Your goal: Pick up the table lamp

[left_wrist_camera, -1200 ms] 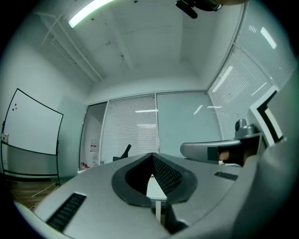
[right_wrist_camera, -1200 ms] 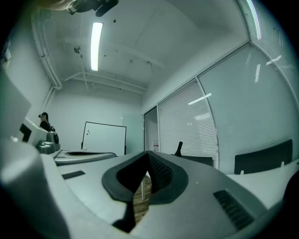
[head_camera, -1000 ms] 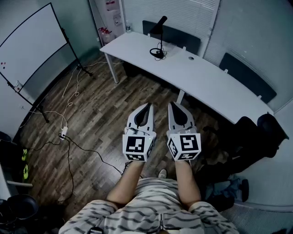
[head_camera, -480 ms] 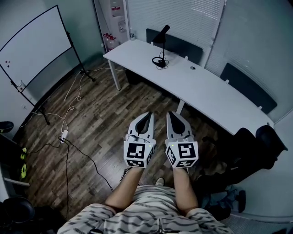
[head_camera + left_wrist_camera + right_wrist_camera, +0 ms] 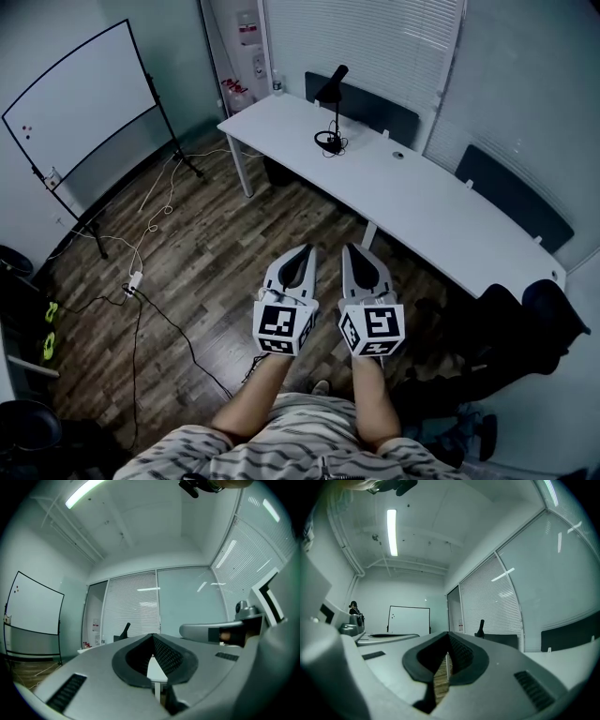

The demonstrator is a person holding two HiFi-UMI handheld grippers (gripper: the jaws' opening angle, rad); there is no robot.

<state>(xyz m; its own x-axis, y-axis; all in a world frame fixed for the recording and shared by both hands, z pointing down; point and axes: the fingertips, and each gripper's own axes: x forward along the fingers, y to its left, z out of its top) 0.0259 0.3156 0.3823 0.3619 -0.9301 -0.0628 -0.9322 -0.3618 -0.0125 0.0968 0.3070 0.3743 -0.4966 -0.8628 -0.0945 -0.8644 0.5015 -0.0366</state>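
Standing near worktop [image 5: 422,192] far edge: black lamp [image 5: 330,112]; open floor [image 5: 206,262] before it. Left hand-held gripper [image 5: 306,252], right hand-held gripper [image 5: 351,252] closed, empty.

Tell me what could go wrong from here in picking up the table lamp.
Both the left tongs and right tongs are shut and empty; unless one opens before reaching the table lamp, it could knock the thin stem over.
The cord bunched at the lamp's base may snag on a lift.
Loose cables trail over the floor: a possible trip.
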